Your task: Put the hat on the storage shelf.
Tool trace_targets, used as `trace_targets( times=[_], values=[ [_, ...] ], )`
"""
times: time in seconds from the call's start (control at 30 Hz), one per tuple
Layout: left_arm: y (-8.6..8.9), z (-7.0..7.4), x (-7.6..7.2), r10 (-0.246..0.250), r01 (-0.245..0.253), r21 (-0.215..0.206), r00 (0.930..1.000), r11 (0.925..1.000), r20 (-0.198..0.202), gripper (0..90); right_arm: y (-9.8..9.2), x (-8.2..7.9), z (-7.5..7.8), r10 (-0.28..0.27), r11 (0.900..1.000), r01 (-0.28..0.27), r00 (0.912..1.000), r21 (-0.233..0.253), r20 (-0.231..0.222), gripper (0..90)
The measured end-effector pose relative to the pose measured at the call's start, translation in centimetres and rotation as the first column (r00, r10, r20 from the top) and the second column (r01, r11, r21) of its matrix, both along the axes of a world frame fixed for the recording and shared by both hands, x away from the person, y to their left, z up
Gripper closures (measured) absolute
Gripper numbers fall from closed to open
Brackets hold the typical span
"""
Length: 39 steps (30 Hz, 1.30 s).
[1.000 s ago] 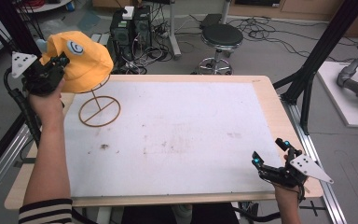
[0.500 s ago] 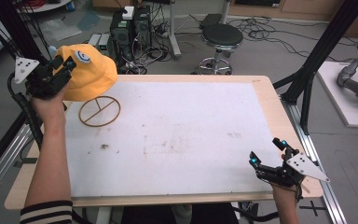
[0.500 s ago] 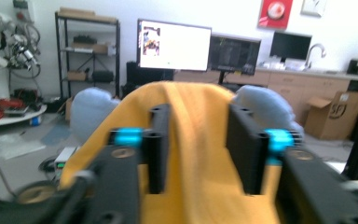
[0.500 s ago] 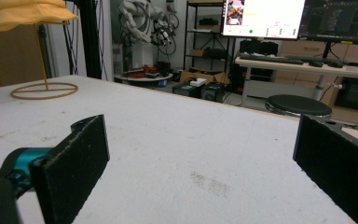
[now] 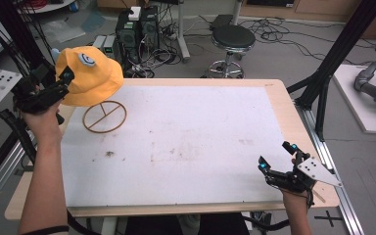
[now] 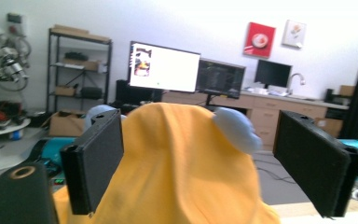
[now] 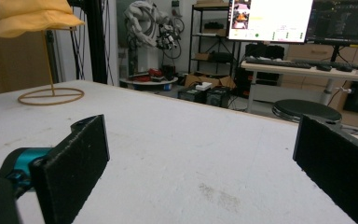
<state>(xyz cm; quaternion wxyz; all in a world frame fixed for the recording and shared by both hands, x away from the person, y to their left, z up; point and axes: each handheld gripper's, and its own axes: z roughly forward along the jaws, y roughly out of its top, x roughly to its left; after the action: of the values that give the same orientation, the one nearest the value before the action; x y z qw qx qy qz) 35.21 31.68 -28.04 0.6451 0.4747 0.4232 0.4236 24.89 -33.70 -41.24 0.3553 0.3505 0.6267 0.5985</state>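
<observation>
A yellow bucket hat [image 5: 90, 73] with a pale blue patch rests on top of a thin wire stand whose ring base [image 5: 104, 116] lies at the table's far left. My left gripper [image 5: 64, 82] is up at the hat's left side, open. In the left gripper view the hat [image 6: 182, 163] bulges between the two spread jaws, with a gap beside the right one. My right gripper [image 5: 275, 155] hovers open over the table's near right corner with nothing in it. From the right gripper view, the hat [image 7: 30, 16] and ring base [image 7: 51, 96] stand far off at the upper left.
The white table top [image 5: 186, 147] has a few dark smudges near its middle. A black frame post [image 5: 323, 73] rises at the far right edge. A stool [image 5: 232, 39] and computer cases [image 5: 137, 24] stand on the floor behind the table.
The hat has come down a little and settled over the stand. My left hand dropped slightly with it. The right gripper has barely shifted.
</observation>
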Motion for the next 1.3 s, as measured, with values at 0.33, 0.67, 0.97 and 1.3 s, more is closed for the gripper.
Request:
trace_targets(
  times=[0.33,0.67,0.97,1.3],
  values=[
    [-0.8,-1.4,-3.3,-0.042,0.043,0.073,0.999,0.9964,-0.013,14.6,0.2,1.2,0.1,-0.009,0.999,0.009,0.9999,0.035,-0.006,3.2],
    [-0.7,-3.9,-7.2,-0.011,0.017,0.133,0.999,0.991,-0.043,14.8,-0.1,2.0,0.2,-0.02,0.998,0.02,0.9998,0.061,0.001,3.2],
    [-2.0,-6.8,-10.0,-0.01,0.021,0.178,0.9978,0.9837,-0.066,16.2,-1.2,2.2,0.2,-0.06,0.994,0.059,0.9981,0.088,0.011,3.2],
    [-1.3,-11.3,-11.3,0.03,-0.011,0.162,0.9929,0.9868,-0.115,16.1,-1.2,2.1,0.0,-0.059,0.996,0.058,0.9982,0.07,0.008,3.2]
  ],
)
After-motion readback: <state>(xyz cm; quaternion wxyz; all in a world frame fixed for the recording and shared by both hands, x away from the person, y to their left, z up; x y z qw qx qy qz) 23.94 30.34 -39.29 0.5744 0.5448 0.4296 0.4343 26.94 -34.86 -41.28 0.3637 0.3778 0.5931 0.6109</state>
